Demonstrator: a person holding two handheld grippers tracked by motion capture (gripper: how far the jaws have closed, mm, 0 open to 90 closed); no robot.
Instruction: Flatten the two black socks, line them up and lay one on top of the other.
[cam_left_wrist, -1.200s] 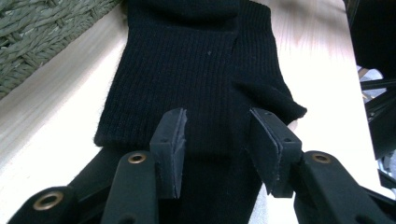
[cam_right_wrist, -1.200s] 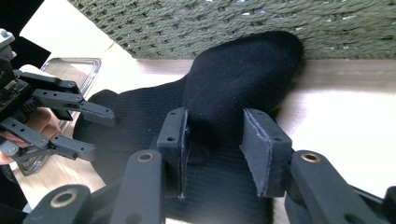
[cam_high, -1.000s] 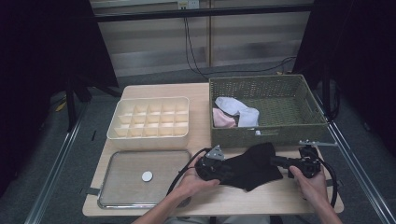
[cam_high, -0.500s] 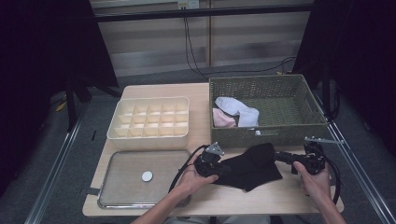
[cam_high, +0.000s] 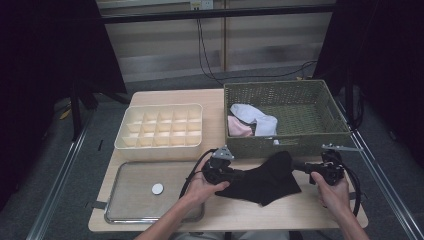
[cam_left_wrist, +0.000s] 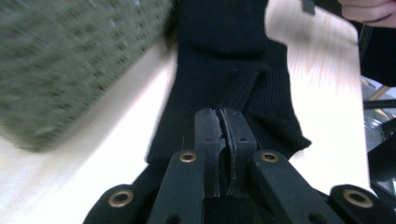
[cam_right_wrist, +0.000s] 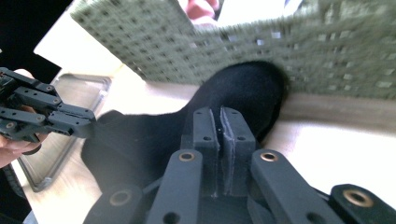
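Black sock (cam_high: 262, 176) lies lower centre of the high view, on the table (cam_high: 300, 210) just in front of the green basket (cam_high: 300, 142); left gripper (cam_high: 235, 174) w/ jaws pressed together on the sock's left end, right gripper (cam_high: 300, 167) jaws likewise clamped on its right end; basket, upper right, holds a white (cam_high: 255, 119) and a pink item (cam_high: 239, 127); cream divided box (cam_high: 160, 127) upper left; metal tray (cam_high: 130, 192) w/ a white disc (cam_high: 157, 188) lower left.

the high view looks down on the whole surface (cam_high: 320, 212) from far up. both gripper views sit low and close, sharing the black cloth (cam_left_wrist: 219, 70) and basket (cam_right_wrist: 289, 51).
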